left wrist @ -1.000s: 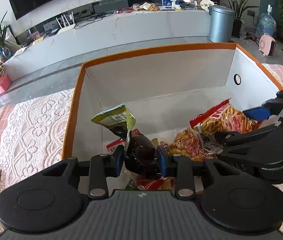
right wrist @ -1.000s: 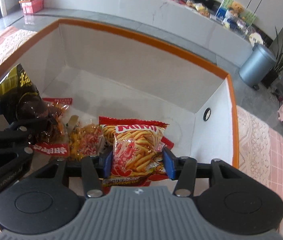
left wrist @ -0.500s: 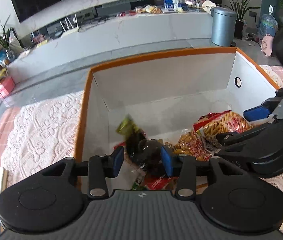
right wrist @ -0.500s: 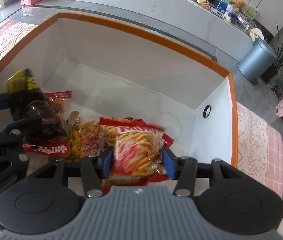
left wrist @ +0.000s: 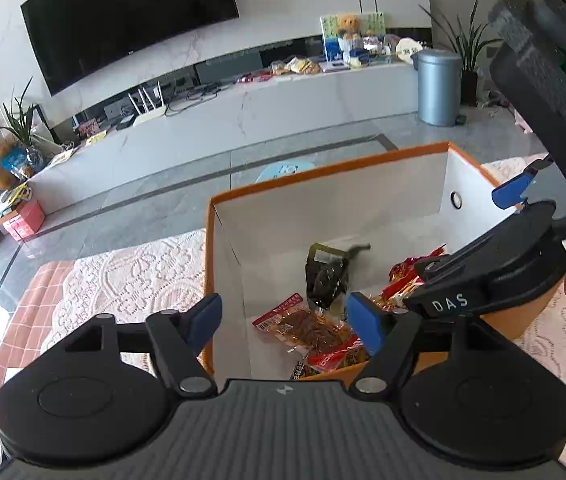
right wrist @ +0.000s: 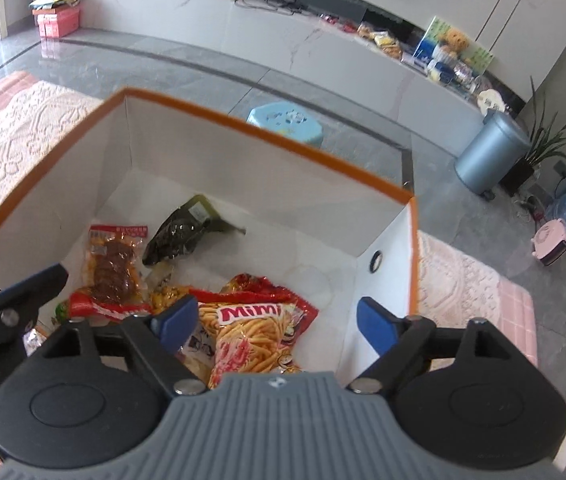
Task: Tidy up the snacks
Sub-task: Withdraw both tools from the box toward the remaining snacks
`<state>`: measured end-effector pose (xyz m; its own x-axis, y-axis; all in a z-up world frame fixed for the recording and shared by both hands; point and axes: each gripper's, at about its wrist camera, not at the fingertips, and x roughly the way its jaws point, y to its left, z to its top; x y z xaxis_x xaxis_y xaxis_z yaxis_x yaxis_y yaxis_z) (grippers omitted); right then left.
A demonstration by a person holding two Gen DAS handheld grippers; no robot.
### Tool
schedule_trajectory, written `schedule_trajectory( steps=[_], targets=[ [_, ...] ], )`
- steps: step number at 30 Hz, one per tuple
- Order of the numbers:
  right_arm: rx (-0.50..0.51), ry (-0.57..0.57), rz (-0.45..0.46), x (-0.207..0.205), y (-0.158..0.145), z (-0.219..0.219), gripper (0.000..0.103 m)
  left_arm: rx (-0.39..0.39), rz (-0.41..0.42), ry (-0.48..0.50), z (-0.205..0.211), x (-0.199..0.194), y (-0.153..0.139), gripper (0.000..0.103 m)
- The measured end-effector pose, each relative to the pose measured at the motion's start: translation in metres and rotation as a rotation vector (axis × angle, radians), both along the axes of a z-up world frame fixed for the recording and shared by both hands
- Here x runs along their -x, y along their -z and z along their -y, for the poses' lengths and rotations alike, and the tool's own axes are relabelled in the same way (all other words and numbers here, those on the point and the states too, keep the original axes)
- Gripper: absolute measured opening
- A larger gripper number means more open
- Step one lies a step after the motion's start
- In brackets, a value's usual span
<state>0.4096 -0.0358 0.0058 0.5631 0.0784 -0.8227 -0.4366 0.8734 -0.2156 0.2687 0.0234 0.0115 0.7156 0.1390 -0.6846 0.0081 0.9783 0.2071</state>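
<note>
An orange-rimmed white box (left wrist: pixel 323 168) (right wrist: pixel 267 132) holds several snack packs. A dark green pack (left wrist: pixel 325 276) (right wrist: pixel 179 236) lies on the box floor. A red Mimi fries pack (right wrist: pixel 255 332) lies at the front, partly hidden in the left wrist view (left wrist: pixel 407 276). A clear pack of brown snacks (left wrist: pixel 307 326) (right wrist: pixel 113 268) lies at the left. My left gripper (left wrist: pixel 283 318) is open and empty above the box's near left corner. My right gripper (right wrist: pixel 277 320) is open and empty above the fries pack.
The box stands on a lace cloth (left wrist: pixel 123 276) (right wrist: pixel 11 128). A light blue stool (right wrist: pixel 285 120) stands behind it on the grey floor. A grey bin (right wrist: pixel 491 160) and a pink heater (right wrist: pixel 551 244) are at the right. A long white counter (left wrist: pixel 243 112) runs along the back.
Both grippers opened, dropping the dark green pack and the fries pack into the box, then rose and pulled back above the box.
</note>
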Motion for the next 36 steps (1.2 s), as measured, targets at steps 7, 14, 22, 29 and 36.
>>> schedule_trajectory(
  steps=[7,14,22,29,36],
  targets=[
    [-0.049,0.001,0.081,0.027,-0.035,0.007,0.087,0.034,0.100,-0.014,-0.008,0.036,-0.025,0.086],
    [-0.167,-0.027,0.223,0.082,-0.072,0.031,0.088,0.142,0.212,-0.002,-0.022,0.101,-0.050,0.088],
    [-0.320,-0.062,0.357,0.162,-0.086,0.058,0.088,0.263,0.270,0.002,-0.049,0.156,-0.049,0.087],
    [-0.431,-0.028,0.380,0.217,-0.051,0.074,0.088,0.346,0.244,-0.079,-0.072,0.178,-0.023,0.087],
    [-0.436,0.034,0.406,0.254,-0.005,0.074,0.088,0.362,0.202,-0.127,-0.078,0.195,0.009,0.087]
  ],
)
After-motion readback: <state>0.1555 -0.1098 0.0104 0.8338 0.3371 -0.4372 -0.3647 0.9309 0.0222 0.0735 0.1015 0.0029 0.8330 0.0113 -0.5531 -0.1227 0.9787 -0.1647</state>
